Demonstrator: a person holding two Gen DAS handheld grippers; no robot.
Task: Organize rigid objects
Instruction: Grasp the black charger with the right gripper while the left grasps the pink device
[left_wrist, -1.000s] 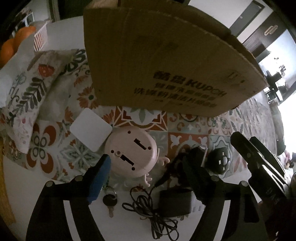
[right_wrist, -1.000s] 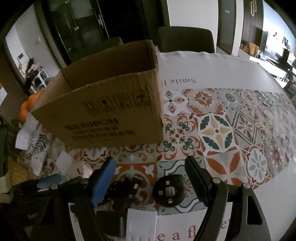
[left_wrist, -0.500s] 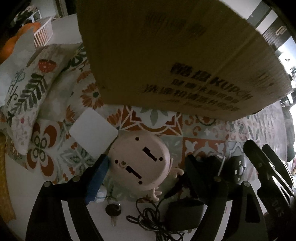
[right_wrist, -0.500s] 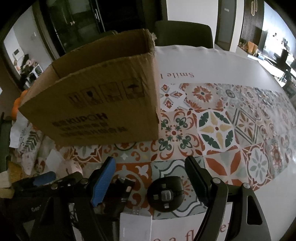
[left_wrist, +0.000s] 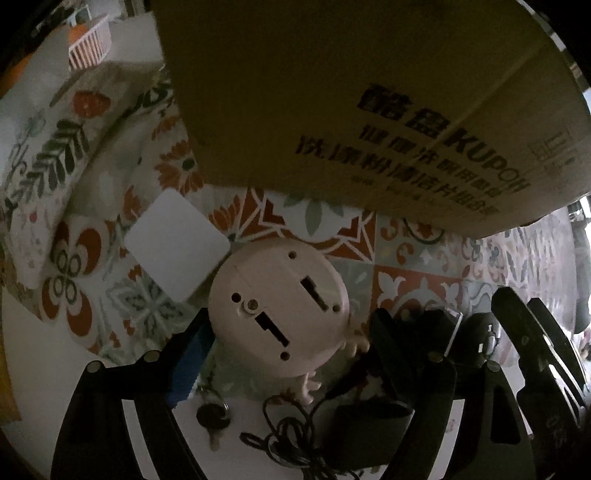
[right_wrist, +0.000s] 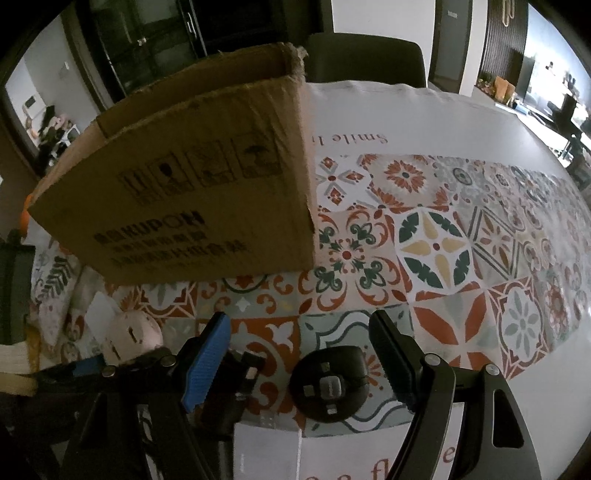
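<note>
Two tools spread | left tool (left_wrist: 286, 334) straddles pink round gadget (left_wrist: 279, 308), apparently untouched

Cardboard box (right_wrist: 192, 192) stands on the patterned tablecloth (right_wrist: 436, 251). At its 6 o'clock lie a round toy (left_wrist: 279, 310), base up, and a flat card (left_wrist: 177, 240) touching the toy at 10 o'clock. At the toy's 3 o'clock, a round disc (right_wrist: 332, 384); at 5 o'clock, an adapter (left_wrist: 365, 424) with coiled cable (left_wrist: 291, 432); at 7 o'clock, a key (left_wrist: 214, 417).

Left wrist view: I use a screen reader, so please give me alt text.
An open claw straddles a pink round toy lying base-up on a patterned tablecloth. A cardboard box looms behind; a key and black cable lie near.
</note>
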